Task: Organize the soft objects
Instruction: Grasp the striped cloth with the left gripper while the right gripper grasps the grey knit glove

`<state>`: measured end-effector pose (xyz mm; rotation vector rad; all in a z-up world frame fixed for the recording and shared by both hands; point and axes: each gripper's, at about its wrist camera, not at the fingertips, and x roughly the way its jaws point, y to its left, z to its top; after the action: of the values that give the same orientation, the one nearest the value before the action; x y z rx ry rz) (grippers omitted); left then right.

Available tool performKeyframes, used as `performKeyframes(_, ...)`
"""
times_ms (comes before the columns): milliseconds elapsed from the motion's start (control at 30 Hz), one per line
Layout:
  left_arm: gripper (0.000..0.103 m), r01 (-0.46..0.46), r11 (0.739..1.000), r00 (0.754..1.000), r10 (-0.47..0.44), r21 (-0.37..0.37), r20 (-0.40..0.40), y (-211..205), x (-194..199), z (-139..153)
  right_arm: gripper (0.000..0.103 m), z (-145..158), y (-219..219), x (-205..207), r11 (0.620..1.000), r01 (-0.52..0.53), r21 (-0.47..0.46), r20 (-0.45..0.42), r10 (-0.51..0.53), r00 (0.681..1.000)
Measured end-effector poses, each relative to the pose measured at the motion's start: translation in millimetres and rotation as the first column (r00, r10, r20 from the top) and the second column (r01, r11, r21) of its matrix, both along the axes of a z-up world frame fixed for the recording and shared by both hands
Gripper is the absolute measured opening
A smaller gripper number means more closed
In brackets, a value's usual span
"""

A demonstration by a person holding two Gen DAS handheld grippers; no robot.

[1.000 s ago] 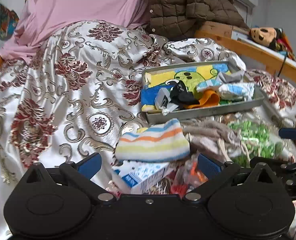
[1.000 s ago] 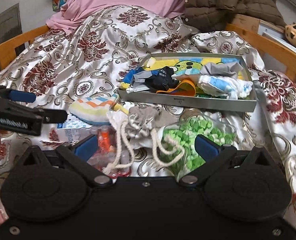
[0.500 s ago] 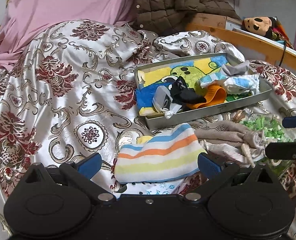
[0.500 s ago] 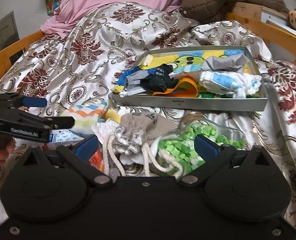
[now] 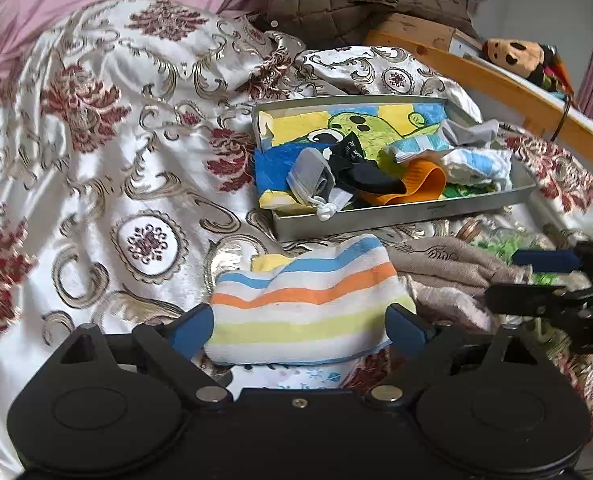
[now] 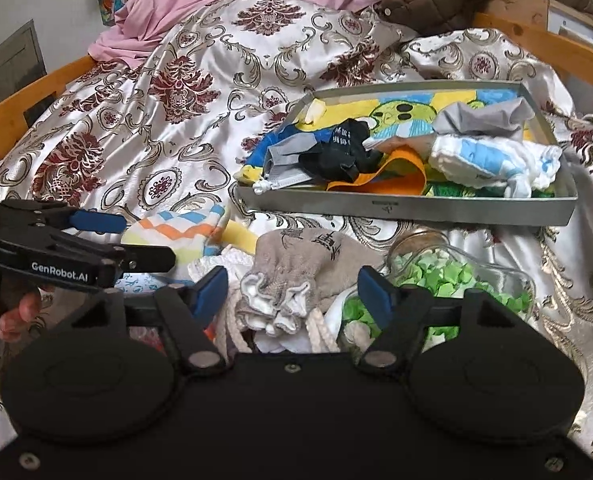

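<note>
Partway through, by my read. Tray (image 6: 412, 211) on the bedspread (image 5: 108, 152) already holds a heap of soft stuff: cartoon towel (image 5: 360, 124) lining the bottom, grey pouch (image 5: 310, 178), black cloth (image 5: 360, 168), orange band (image 5: 422, 182), blue-white cloth (image 6: 492, 160), grey cloth (image 6: 484, 114). Six pieces countable in there; more may be buried.

Left outside, just in front of the tray: one striped cloth (image 5: 308, 308), one beige drawstring bag (image 6: 308, 256), something white under the bag, and a yellow bit (image 6: 240, 236) beside the striped cloth. Also one clear jar (image 6: 460, 276) of green bits lying on its side, plus a printed packet (image 5: 296, 376) under the striped cloth; neither looks soft, so probably not tray items.

Left gripper (image 5: 300, 328): jaws wide apart, one finger on each side of the striped cloth's near edge, not closed on it. Looks lined up to grab it next.

Right gripper (image 6: 292, 292): jaws apart, straddling the bag's gathered mouth, nothing clamped.

So roughly six in, at least two clear soft pieces to go, maybe four counting the white and yellow scraps. Both grippers empty
</note>
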<state>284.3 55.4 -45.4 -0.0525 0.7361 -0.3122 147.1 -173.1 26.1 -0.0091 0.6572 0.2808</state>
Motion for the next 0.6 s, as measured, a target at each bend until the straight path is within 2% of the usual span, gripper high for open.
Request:
performKeyframes(300, 0.074, 0.009, 1.000, 0.999, -0.010, -0.026, -0.038, -0.2, 4.9, -5.8, 0.047, -5.0, 3.6, 1.3, 1.000, -0.006, 0.020, -0.028, 0.006, 1.000)
performKeyframes(400, 0.061, -0.001, 1.000, 0.999, 0.001, -0.011, -0.043, 0.3, 5.6, -5.3, 0.042, -5.4, 3.2, 0.6, 1.000, -0.002, 0.031, -0.036, 0.003, 0.999)
performKeyframes(600, 0.037, -0.030, 0.999, 0.998, 0.028, -0.043, -0.052, 7.2, 7.3, -1.3, 0.034, -5.6, 3.7, -2.5, 0.999, 0.006, 0.041, -0.044, -0.004, 0.999)
